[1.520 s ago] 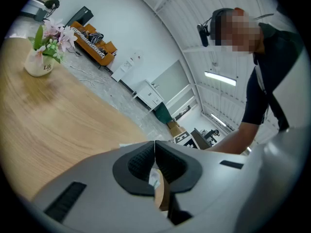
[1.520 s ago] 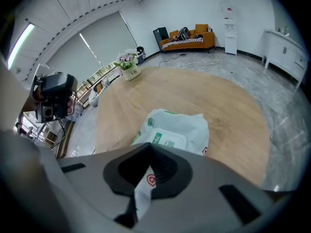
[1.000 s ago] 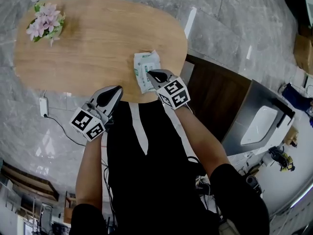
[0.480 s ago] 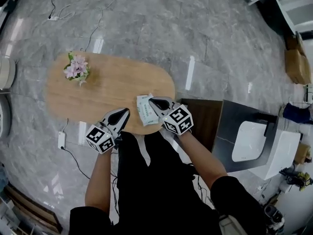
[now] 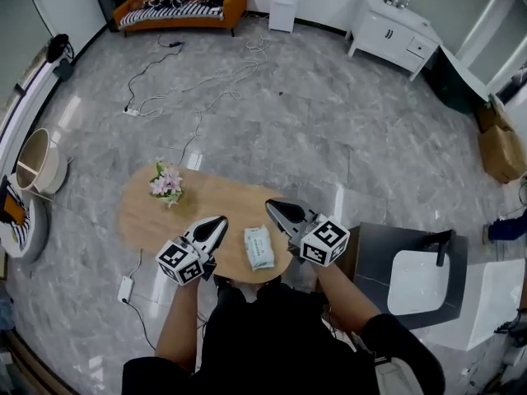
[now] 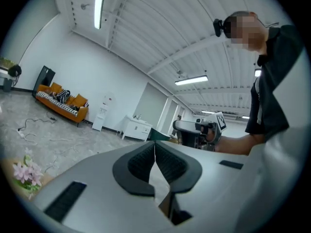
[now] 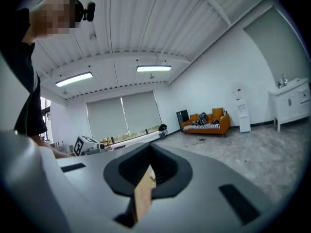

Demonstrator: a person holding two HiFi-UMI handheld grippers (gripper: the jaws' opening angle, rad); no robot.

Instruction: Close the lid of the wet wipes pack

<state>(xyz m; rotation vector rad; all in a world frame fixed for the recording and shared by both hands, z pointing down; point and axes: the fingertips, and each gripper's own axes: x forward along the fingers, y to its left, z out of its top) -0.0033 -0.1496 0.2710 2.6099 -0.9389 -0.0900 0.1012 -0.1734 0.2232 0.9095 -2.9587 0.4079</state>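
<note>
The wet wipes pack [image 5: 258, 248], white with green print, lies flat near the front edge of the oval wooden table [image 5: 156, 220]; its lid is too small to judge. Both grippers are held above the table, apart from the pack. My left gripper [image 5: 221, 220] is to the pack's left, with its jaws shut on nothing [image 6: 154, 147]. Up and to the right of the pack, my right gripper [image 5: 270, 205] is also shut and empty [image 7: 148, 152]. The pack is hidden in both gripper views, which look out level across the room.
A small pot of pink flowers [image 5: 167, 182] stands at the table's far left, also seen as flowers [image 6: 26, 171] in the left gripper view. A dark cabinet with a white sink [image 5: 416, 280] sits to the right. Cables [image 5: 193, 81] trail over the grey floor, and an orange sofa [image 5: 177, 2] stands at the back.
The head view has risen far above the table. My right gripper, which was down on the pack, has lifted off it; both grippers are now raised and level.
</note>
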